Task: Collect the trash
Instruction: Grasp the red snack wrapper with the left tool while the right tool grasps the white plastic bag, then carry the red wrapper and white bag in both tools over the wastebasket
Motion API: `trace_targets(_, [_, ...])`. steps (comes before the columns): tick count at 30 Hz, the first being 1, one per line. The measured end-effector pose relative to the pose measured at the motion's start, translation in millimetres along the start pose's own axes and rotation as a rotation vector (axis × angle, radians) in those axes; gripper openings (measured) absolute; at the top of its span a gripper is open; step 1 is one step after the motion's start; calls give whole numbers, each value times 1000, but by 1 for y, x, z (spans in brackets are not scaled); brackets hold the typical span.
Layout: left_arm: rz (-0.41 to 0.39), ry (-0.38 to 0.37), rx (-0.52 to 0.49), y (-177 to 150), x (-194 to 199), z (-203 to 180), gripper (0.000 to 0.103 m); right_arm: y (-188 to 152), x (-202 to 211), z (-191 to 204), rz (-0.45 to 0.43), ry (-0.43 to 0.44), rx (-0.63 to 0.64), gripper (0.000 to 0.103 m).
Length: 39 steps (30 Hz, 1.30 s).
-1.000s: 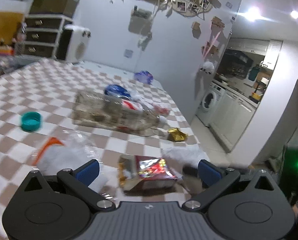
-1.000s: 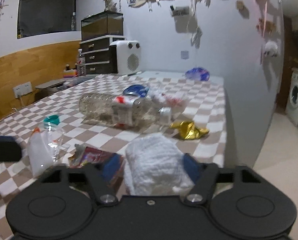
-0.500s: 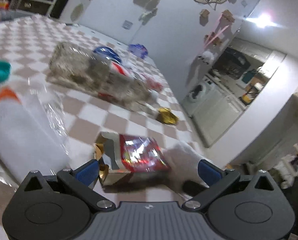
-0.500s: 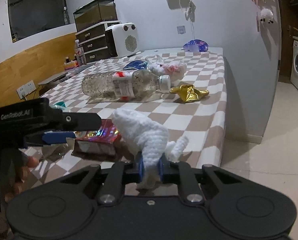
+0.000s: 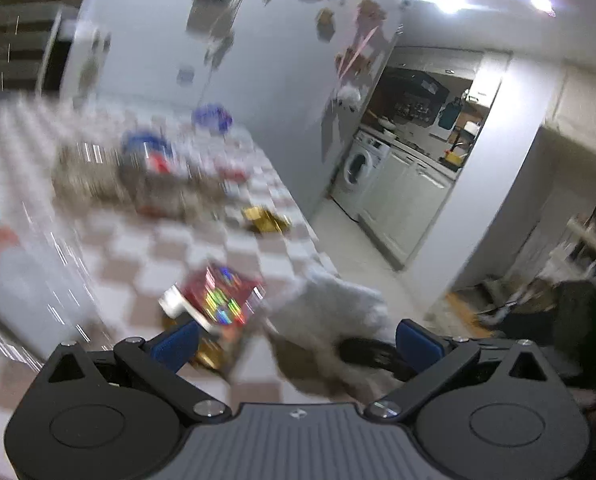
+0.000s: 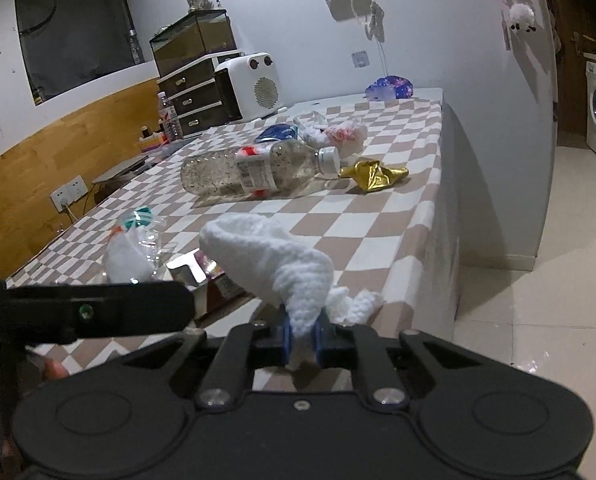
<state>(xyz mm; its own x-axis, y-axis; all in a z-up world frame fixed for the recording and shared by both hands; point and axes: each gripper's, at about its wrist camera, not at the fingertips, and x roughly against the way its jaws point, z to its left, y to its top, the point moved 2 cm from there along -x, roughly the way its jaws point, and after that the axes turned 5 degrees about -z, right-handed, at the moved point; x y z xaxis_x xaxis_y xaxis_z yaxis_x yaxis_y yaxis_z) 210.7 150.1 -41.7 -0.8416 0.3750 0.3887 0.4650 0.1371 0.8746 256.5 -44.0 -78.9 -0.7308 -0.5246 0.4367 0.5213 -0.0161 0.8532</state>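
Checkered brown-and-white counter (image 6: 382,216) carries the trash. Clear plastic bottle w/ red-white label (image 6: 254,170) lies on its side mid-counter, dark specks inside, cap on. Crumpled gold foil wrapper (image 6: 372,174) just beside its cap, near the right edge. Right tool (image 6: 301,336) clamped tight on white knitted cloth (image 6: 266,260), at the near edge. Left tool (image 5: 296,344) w/ pads apart, holding nothing, over red holographic snack packet (image 5: 222,294).
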Motion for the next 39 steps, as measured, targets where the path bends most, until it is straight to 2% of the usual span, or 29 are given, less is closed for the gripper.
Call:
trace_targets(3, [-26, 108, -135, 6, -4, -2, 103, 3, 12, 1, -5, 11, -15, 11])
trace_targets(5, [-17, 153, -196, 7, -13, 0, 103, 5, 21, 2, -8, 24, -36, 11])
trace_targets(11, [64, 206, -297, -2, -43, 4, 103, 8, 59, 2, -24, 74, -84, 11])
trace_targets(16, [83, 278, -322, -10, -61, 7, 102, 7, 85, 1, -12, 142, -116, 12])
trace_targets(18, [89, 294, -322, -12, -64, 9, 97, 4, 89, 2, 9, 177, -117, 12])
trace_targets(19, [93, 289, -319, -11, -64, 9, 89, 2, 89, 3, 21, 177, -113, 12])
trace_targets(24, [104, 264, -277, -10, -62, 10, 62, -10, 74, -1, 66, 116, -111, 12])
trace_targets(27, [100, 276, -221, -10, -57, 11, 59, -11, 63, -5, 52, 97, -117, 13])
trace_targets(31, [77, 302, -124, -15, -40, 15, 58, -7, 47, -4, 39, 51, -64, 13])
trace_targets(35, [18, 417, -143, -24, -16, 5, 58, -1, 25, -3, 36, 21, -12, 14])
trace_targets(39, [-25, 419, -85, -30, 4, 1, 57, 1, 6, 2, 33, 14, 18, 22])
